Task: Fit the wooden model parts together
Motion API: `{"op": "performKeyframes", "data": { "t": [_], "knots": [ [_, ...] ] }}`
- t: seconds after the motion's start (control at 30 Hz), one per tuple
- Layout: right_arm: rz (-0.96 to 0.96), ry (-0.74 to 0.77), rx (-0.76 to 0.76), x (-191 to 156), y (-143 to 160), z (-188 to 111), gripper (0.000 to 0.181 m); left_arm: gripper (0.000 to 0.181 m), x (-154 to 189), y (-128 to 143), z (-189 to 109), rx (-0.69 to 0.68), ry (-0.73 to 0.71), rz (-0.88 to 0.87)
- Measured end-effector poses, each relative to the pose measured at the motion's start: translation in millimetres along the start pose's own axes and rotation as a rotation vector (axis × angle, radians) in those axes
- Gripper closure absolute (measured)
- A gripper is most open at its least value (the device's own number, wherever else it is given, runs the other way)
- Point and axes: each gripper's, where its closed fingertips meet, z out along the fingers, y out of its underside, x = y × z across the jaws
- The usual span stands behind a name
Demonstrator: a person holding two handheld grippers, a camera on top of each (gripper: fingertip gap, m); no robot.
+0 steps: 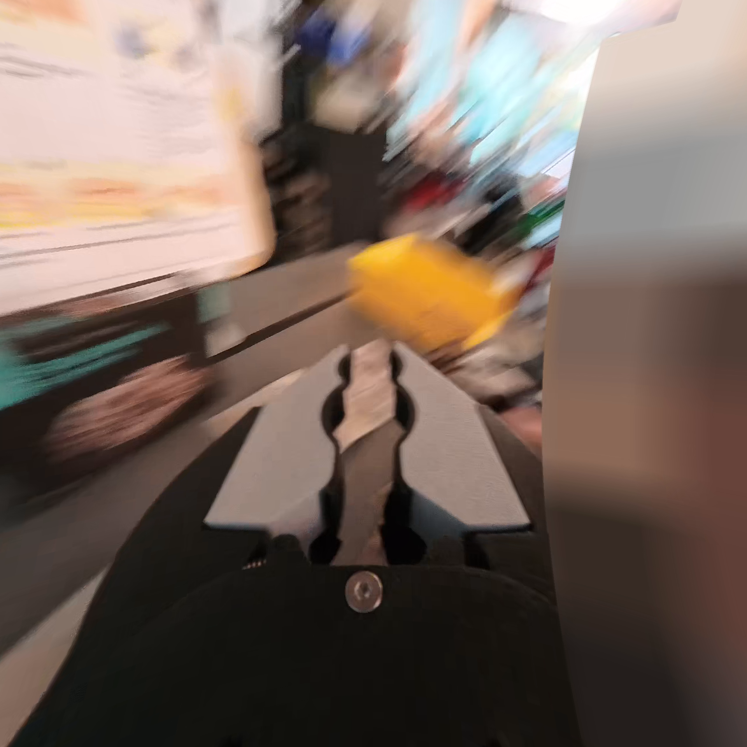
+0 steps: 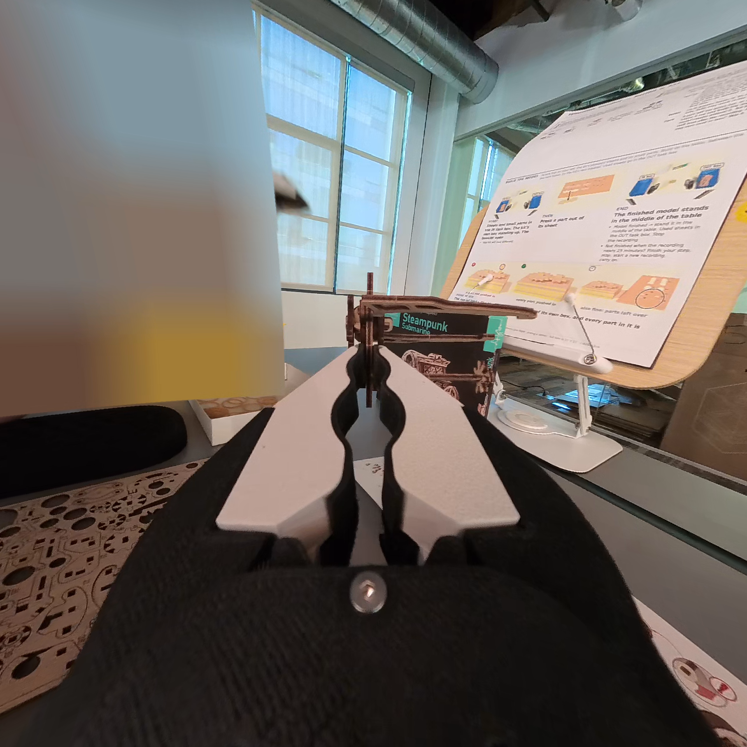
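In the right wrist view my right gripper (image 2: 368, 356) is shut on a dark wooden model assembly (image 2: 444, 308). It pinches an upright plate of it at the fingertips and holds it above the grey table (image 2: 667, 545). A long flat arm of the assembly reaches out to the right. In the left wrist view, which is heavily motion-blurred, my left gripper (image 1: 372, 353) has its jaws a narrow gap apart, and nothing shows between them. A punched-out wooden parts sheet (image 2: 60, 566) lies on the table at lower left.
The dark kit box (image 2: 444, 359) stands behind the assembly. An instruction sheet on a wooden stand (image 2: 606, 250) rises at right. A white tray with wooden rings (image 2: 230, 410) and a black pad (image 2: 89, 440) are at left. A blurred yellow block (image 1: 428, 295) is ahead of my left gripper. The gap from one gripper's tips to the other's is roughly 15 cm.
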Motion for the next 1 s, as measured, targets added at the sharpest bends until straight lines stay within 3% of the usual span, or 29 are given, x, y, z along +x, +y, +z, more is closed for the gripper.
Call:
{"op": "performKeyframes", "data": {
  "t": [0.13,0.23,0.53,1.0],
  "knots": [
    [-0.011,-0.003,-0.003,-1.4,0.5,0.4,0.181,0.124,-34.0,20.9,-7.0,-0.177,-0.251,0.150],
    [-0.030,-0.012,0.003,-4.4,-1.2,0.5,0.181,0.113,-26.3,33.8,-2.2,-0.243,-0.183,0.122],
    [-0.114,-0.042,0.036,-15.1,-9.3,-0.8,0.181,0.107,-14.6,63.9,5.5,-0.408,-0.109,0.127],
    [-0.217,-0.082,0.067,-29.2,-15.1,-2.2,0.181,0.108,-10.7,63.9,7.0,-0.407,-0.113,0.148]
  ]
}}
